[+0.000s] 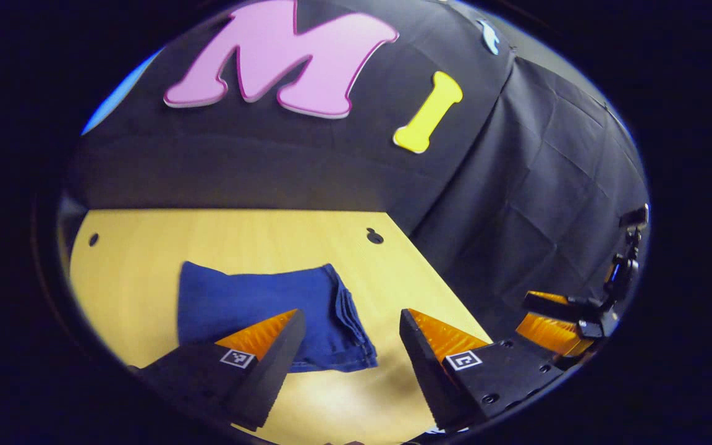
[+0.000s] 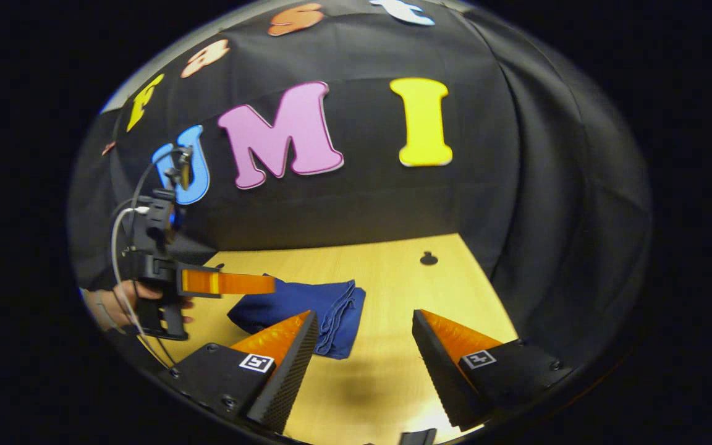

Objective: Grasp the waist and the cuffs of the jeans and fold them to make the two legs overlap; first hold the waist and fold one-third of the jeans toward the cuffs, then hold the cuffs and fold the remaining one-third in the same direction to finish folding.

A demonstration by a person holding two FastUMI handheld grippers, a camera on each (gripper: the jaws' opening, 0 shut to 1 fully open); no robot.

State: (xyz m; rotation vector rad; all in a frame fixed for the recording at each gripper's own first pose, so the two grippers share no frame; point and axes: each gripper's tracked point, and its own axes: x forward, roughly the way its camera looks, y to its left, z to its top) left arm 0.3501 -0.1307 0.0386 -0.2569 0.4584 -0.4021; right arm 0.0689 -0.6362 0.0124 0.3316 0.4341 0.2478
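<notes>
the jeans [image 1: 269, 315] are lying folded into a compact stack on the counter [image 1: 146, 247], so the folding looks finished. the left gripper [image 1: 350, 327] and right gripper [image 2: 365, 330] are hovering above, fingers spread, gripping nothing.

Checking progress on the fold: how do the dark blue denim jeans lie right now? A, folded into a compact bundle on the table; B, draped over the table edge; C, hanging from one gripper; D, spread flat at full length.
A: the dark blue denim jeans lie as a layered bundle on the yellow wooden table, both grippers open, clear of them.
</notes>
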